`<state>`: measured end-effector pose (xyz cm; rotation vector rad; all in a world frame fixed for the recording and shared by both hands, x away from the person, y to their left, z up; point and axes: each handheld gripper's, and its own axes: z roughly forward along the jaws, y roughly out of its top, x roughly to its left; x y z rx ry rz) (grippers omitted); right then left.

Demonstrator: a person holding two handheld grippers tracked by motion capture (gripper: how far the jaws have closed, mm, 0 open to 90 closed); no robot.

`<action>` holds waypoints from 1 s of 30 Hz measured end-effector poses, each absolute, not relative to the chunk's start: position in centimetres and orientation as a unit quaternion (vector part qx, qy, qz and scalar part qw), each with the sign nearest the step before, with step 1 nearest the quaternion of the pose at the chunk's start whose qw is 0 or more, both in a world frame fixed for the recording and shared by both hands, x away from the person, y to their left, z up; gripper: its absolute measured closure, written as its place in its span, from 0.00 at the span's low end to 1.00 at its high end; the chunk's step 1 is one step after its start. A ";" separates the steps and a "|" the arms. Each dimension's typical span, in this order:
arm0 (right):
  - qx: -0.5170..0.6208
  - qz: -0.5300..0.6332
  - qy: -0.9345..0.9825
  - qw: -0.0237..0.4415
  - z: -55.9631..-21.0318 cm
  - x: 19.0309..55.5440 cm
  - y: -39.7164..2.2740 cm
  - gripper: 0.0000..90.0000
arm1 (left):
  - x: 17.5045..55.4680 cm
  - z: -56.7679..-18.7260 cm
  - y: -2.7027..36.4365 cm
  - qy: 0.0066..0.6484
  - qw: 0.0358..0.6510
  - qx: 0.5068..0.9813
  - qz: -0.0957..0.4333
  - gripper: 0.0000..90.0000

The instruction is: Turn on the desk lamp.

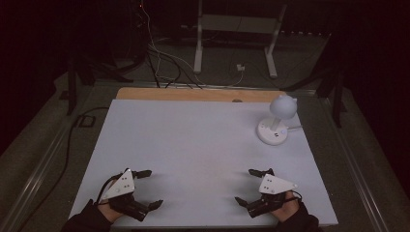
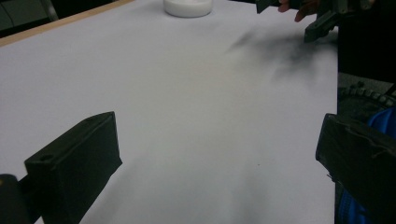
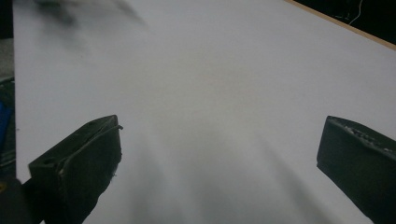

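A plain white matte table sheet (image 1: 203, 145) is seen without pattern, edged at the far side by a light brown wooden strip (image 1: 193, 94). A white round-headed desk lamp on a white disc base (image 1: 276, 121) is shown in uniform white. The left black two-jaw gripper (image 1: 149, 188) and the right black two-jaw gripper (image 1: 249, 186) are each topped by a pale grey three-cornered plate. Black sleeves are worn on both forearms. The surrounding grey floor (image 1: 43, 159) is crossed by black and white cables.
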<state>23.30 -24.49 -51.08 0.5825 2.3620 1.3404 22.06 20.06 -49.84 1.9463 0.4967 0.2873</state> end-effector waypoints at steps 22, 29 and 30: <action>0.215 0.455 0.847 0.170 -51.2 23.6 -24.9 0.00 | 22.2 -49.7 20.0 0.209 0.536 0.810 0.118 0.00; 0.230 0.456 0.845 0.157 -51.3 23.7 -25.0 0.00 | 22.3 -49.7 20.0 0.209 0.540 0.807 0.117 0.00; 0.230 0.454 0.846 0.157 -51.2 23.7 -25.0 0.00 | 22.3 -49.7 20.0 0.209 0.540 0.807 0.117 0.00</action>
